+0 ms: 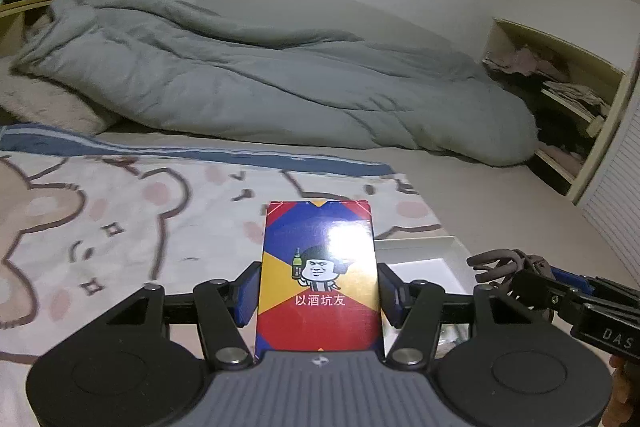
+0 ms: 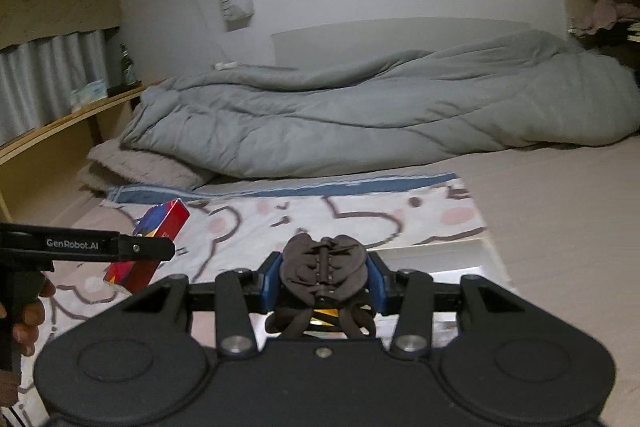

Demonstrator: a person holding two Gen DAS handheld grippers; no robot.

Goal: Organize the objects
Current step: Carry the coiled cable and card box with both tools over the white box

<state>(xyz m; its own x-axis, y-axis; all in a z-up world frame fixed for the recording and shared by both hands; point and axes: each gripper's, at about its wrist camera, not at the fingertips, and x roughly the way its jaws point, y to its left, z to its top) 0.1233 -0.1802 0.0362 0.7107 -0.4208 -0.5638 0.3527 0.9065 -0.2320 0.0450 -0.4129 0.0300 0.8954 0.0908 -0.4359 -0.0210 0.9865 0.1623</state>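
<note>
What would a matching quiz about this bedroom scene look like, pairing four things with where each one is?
Things:
1. card box
2. brown hair claw
3. grey duvet
4. white tray

Places:
A. bunched along the far side of the bed
B. clamped in the right gripper
C. lying flat by the cartoon bear blanket
D. clamped in the left gripper

Pairs: 1-D, 2-B, 3-A, 4-C

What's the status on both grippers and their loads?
Left gripper shut on card box. Right gripper shut on brown hair claw clip. Both held above bear-print blanket; white tray just beyond, nothing blocking.
</note>
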